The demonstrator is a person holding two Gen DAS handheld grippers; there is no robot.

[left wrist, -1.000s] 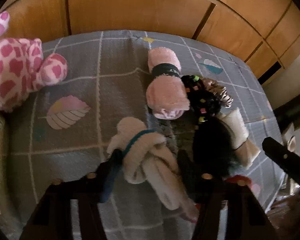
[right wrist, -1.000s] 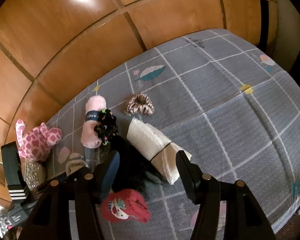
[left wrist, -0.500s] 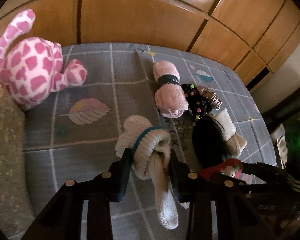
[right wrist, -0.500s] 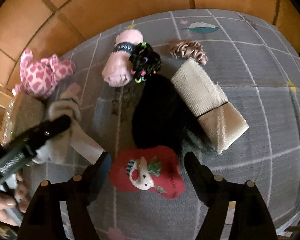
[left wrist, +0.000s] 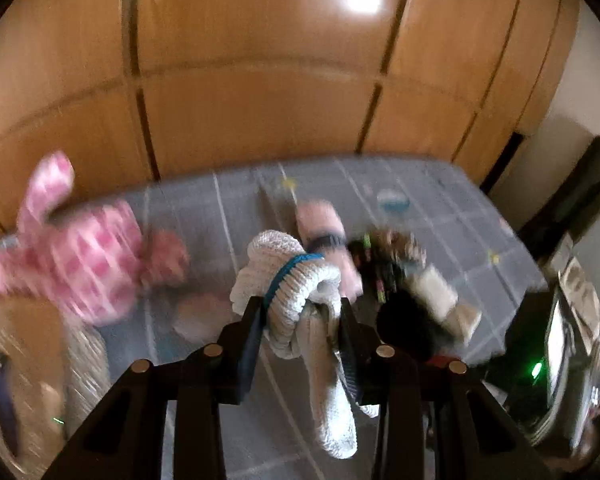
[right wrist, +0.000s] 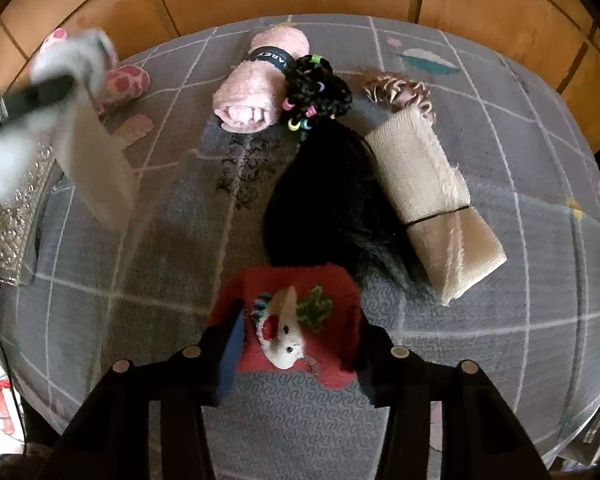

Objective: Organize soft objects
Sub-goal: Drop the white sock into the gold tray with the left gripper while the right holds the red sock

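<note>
Blurring smears most of the left wrist view, so the pink spotted plush toy (left wrist: 80, 256) and the heap of soft things beyond the jaws are hard to make out. Sharp in that view, the left gripper (left wrist: 300, 320) has its jaws pinching a white knitted sock (left wrist: 296, 292) with a teal band; the sock's cuff bulges past the fingertips and its foot hangs down between them, lifted off the grey checked bedspread (left wrist: 240, 208). The right gripper (right wrist: 300, 336) has its jaws spread, straddling a red fuzzy sock (right wrist: 300, 316) lying on the bedspread; whether the fingers touch it is unclear. Just ahead of those jaws lies a black furry item (right wrist: 328, 192), flanked by a pink rolled towel (right wrist: 256, 92) and a beige rolled cloth (right wrist: 432, 196).
</note>
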